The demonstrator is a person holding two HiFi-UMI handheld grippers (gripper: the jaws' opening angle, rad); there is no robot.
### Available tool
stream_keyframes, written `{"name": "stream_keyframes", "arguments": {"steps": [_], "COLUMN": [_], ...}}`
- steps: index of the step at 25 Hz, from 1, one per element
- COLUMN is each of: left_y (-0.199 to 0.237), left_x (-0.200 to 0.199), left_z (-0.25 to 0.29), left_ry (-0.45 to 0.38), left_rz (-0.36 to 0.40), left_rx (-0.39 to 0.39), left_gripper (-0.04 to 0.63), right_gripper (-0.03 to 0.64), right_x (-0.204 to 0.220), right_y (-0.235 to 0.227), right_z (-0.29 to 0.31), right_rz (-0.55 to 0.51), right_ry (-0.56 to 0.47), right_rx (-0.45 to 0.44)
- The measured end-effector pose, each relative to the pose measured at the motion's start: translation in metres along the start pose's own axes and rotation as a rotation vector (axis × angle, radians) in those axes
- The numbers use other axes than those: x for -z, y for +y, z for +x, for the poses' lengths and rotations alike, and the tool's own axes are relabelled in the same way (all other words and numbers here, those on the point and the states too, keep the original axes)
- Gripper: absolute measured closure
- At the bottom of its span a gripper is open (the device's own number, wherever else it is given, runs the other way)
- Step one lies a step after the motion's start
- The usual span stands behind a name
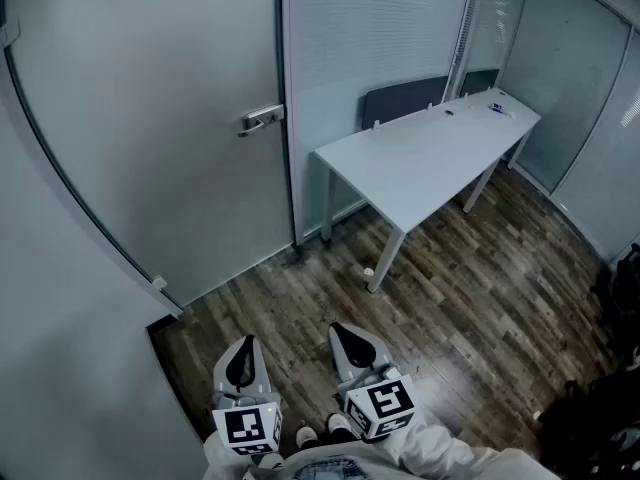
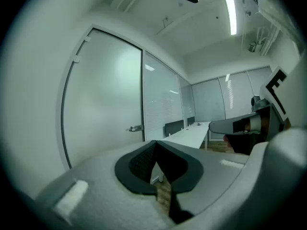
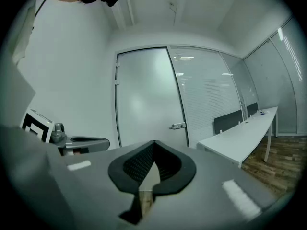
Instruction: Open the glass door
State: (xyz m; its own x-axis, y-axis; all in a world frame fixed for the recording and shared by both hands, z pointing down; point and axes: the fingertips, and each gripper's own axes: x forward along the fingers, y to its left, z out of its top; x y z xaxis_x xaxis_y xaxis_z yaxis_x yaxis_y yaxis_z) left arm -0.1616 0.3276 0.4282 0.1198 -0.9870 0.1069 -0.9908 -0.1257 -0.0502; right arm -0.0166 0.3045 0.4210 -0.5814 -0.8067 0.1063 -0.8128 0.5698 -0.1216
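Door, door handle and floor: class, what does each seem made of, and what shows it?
Door: probably frosted glass; smooth, milky, softly reflective.
Door handle: likely metal; silvery satin lever.
Floor: wood or wood-look laminate; grained planks, glossy.

Left tool and right tool are the same build: pale grey moulded shells tapering to a point, with a black liner round the jaws, cross-hatched black pads and small white strips on the shell flanks. Each carries a white marker cube at the back, with black square patterns on its faces. The person wears light grey sleeves and pale-toed shoes; the rest of the clothing is too cropped to tell.
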Motion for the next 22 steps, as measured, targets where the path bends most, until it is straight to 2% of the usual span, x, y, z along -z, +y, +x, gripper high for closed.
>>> {"name": "stream_keyframes", "arguments": {"steps": [13, 22], "left_y": [-0.021, -0.049], "left_x": [0.014, 0.009], "left_z": [0.009, 0.03], "left_ry": [0.036, 0.035], "left_rz": [-0.002, 0.03], "left_rx": [0.007, -0.01], "left_gripper": [0.591, 0.591], "right_gripper": [0.615, 0.615], "right_x": [0.009, 0.005], "right_y": [-0.022, -0.062], "right_z": [-0.007, -0.01], "right_rz": [0.044, 0.055], "right_ry": [0.006, -0.004], "right_rx": [0.006, 0.0]}}
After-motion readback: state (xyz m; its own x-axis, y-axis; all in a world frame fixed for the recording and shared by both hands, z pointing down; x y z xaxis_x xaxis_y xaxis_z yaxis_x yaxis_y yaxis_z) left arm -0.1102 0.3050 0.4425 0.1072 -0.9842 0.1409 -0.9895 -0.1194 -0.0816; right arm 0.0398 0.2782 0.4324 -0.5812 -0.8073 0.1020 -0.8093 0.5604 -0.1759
